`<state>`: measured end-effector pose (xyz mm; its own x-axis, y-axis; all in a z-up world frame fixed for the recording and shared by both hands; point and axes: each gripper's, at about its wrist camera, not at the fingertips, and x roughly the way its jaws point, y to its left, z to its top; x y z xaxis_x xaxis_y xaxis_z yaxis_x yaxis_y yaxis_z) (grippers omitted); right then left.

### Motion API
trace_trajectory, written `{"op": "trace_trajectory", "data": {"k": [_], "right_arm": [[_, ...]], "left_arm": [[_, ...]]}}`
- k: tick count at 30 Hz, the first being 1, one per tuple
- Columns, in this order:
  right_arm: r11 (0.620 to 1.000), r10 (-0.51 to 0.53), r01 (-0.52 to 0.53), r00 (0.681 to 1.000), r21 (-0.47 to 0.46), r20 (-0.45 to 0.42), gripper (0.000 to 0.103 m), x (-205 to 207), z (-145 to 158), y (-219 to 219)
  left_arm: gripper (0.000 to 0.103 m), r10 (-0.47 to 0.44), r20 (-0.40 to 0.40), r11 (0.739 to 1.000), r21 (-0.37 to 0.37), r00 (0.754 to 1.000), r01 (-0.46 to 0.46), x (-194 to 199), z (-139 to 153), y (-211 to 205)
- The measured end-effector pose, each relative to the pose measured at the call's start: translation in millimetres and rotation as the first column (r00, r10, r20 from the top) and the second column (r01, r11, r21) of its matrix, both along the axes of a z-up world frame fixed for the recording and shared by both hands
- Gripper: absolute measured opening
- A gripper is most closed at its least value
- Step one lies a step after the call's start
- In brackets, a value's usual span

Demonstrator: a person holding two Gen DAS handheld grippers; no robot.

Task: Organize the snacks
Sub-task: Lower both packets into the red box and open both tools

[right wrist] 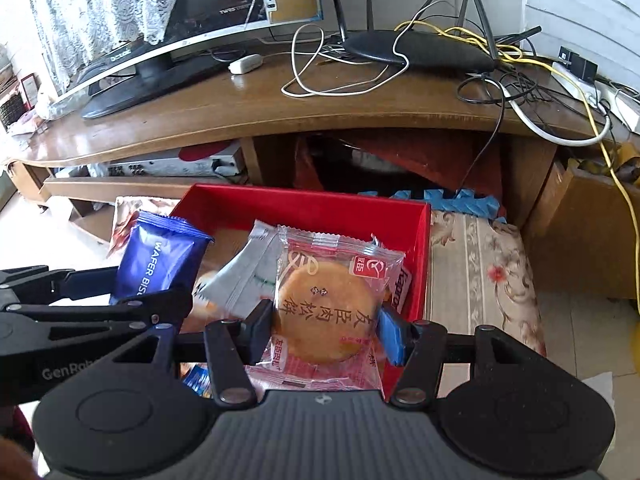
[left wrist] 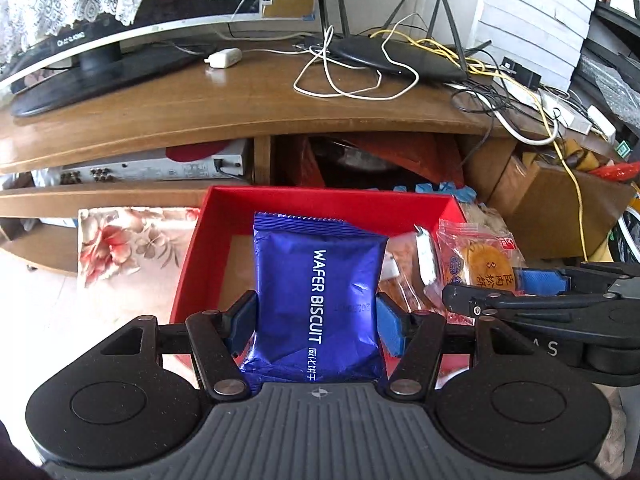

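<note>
My left gripper (left wrist: 316, 320) is shut on a blue wafer biscuit packet (left wrist: 316, 300) and holds it upright over the red box (left wrist: 320, 202). The packet also shows in the right wrist view (right wrist: 160, 258). My right gripper (right wrist: 326, 330) is shut on a clear pink packet with a round golden cake (right wrist: 326, 312), held over the right side of the red box (right wrist: 304, 204). That cake packet shows in the left wrist view (left wrist: 478, 256). A grey sachet (right wrist: 248, 276) and other packets lie in the box under the grippers.
A wooden TV stand (left wrist: 240, 96) stands behind the box with a monitor (left wrist: 100, 20), a black router (left wrist: 400, 56) and tangled cables (left wrist: 352, 76). The box rests on a floral cushion (right wrist: 480, 272). A cardboard box (left wrist: 560, 204) is at the right.
</note>
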<state>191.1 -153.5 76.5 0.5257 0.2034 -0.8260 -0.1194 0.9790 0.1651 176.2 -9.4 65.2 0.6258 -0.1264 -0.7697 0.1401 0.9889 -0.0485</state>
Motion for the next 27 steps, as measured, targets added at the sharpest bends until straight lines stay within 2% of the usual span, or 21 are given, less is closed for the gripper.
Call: {"op": "trace_trajectory", "data": {"k": [13, 27], "right_arm": [[1.000, -0.013, 0.014, 0.998, 0.016, -0.064, 0.052, 44.7, -40.4, -2.7], [1.000, -0.005, 0.006, 0.996, 0.009, -0.085, 0.052, 58.2, -59.3, 3.7]], "left_arm": [[0.068, 0.027, -0.051, 1.000, 0.016, 0.998, -0.026, 45.6, -31.3, -0.1], [0.068, 0.053, -0.081, 0.999, 0.007, 0.995, -0.053, 58.3, -47.8, 5.4]]}}
